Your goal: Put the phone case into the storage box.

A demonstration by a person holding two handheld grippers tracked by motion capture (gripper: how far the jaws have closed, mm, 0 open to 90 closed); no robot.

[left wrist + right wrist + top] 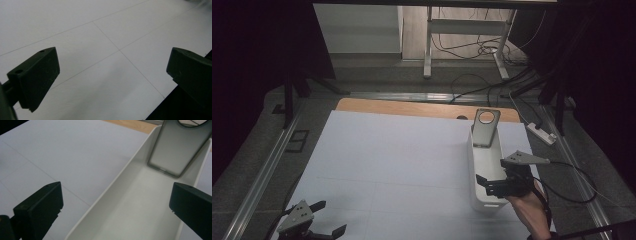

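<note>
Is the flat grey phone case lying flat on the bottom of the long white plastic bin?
No: in the right gripper view the flat grey phone case stands tilted, leaning against the far end wall of the long white plastic bin.

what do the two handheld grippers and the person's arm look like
Both are black two-jaw tools. The left gripper and right gripper each carry a grey three-cornered plate on top, the left one with small holes. The fingers are blocky, matte black pads with small screw holes. A thin black cable trails from the right gripper. The forearm is bare, with a dark strap around it.
</note>
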